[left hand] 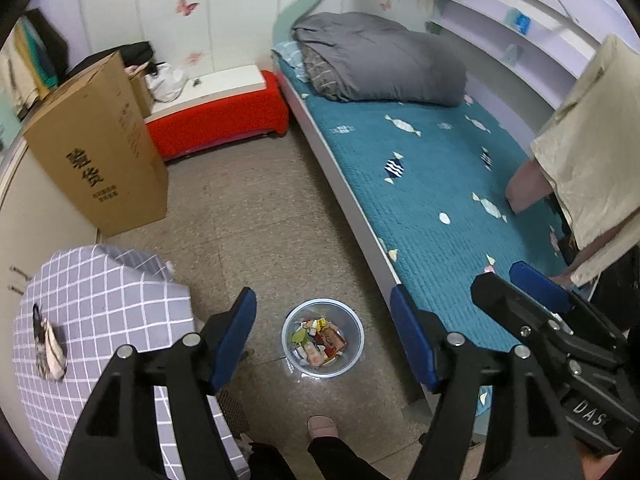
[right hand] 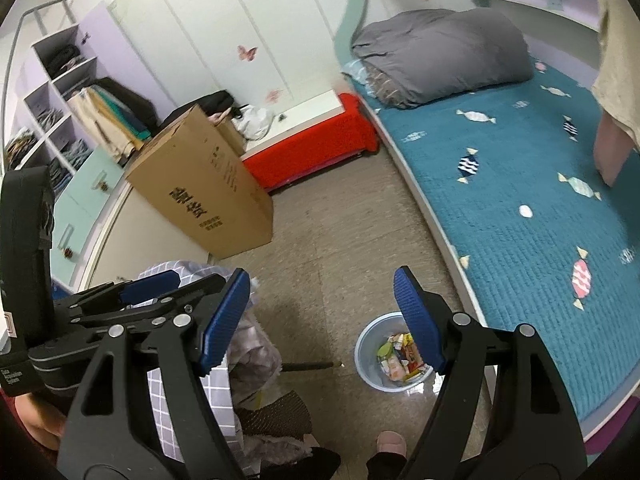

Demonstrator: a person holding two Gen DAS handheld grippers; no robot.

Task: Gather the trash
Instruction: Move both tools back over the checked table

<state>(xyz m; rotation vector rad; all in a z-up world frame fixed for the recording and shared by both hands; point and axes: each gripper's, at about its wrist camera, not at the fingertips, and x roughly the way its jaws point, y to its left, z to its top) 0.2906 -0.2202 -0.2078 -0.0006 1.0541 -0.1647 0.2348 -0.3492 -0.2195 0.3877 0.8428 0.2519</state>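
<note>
A pale blue trash bin [left hand: 289, 334] [right hand: 363, 354] stands on the floor beside the bed and holds several colourful wrappers [left hand: 320, 344] [right hand: 398, 356]. My left gripper [left hand: 323, 296] hangs open high above the bin with nothing between its blue pads. My right gripper [right hand: 321, 280] is also open and empty, up beside the left one, with its fingers [left hand: 536, 282] showing at the right of the left wrist view. A crumpled black and beige item [left hand: 48, 346] lies on the grey checked tablecloth [left hand: 104, 304] at lower left.
A tall cardboard box [left hand: 96, 148] [right hand: 200, 192] stands against the cabinets at left. A red bench [left hand: 216, 120] sits at the back. The teal bed [left hand: 420, 184] with a grey duvet [left hand: 380, 60] fills the right side. The person's foot [left hand: 322, 426] is near the bin.
</note>
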